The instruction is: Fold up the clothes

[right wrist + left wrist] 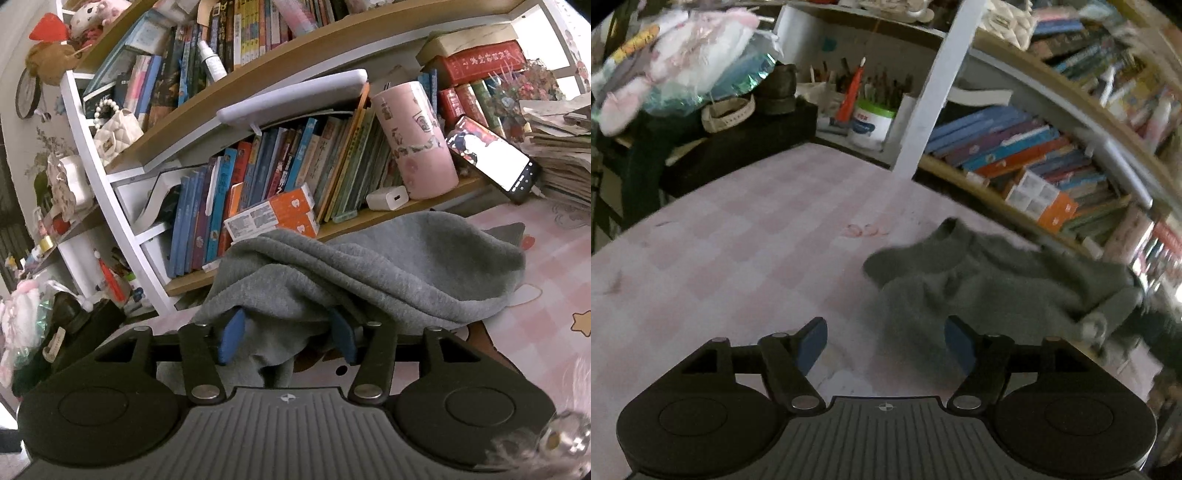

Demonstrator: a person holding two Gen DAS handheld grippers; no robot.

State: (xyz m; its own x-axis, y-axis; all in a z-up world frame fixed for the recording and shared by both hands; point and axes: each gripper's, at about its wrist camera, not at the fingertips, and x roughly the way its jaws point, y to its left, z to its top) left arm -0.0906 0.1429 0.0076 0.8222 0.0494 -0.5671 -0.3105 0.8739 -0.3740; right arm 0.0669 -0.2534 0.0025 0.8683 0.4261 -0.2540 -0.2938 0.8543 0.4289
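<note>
Fold barely started. Bunched grey fleece garment (369, 266) lies on the pink-checked bench (738, 236); cloth sags between half-spread right fingers (286, 334), unpinched. Left fingers (884, 341) wide, empty, garment just beyond.

The sweater (369, 266) lies bunched on the tablecloth (738, 258), directly in front of the bookshelf (258, 110). On the lower shelf, books (280, 166) stand left of a cup (413, 140); a phone (491, 155) leans right of it, apparently upright.
</note>
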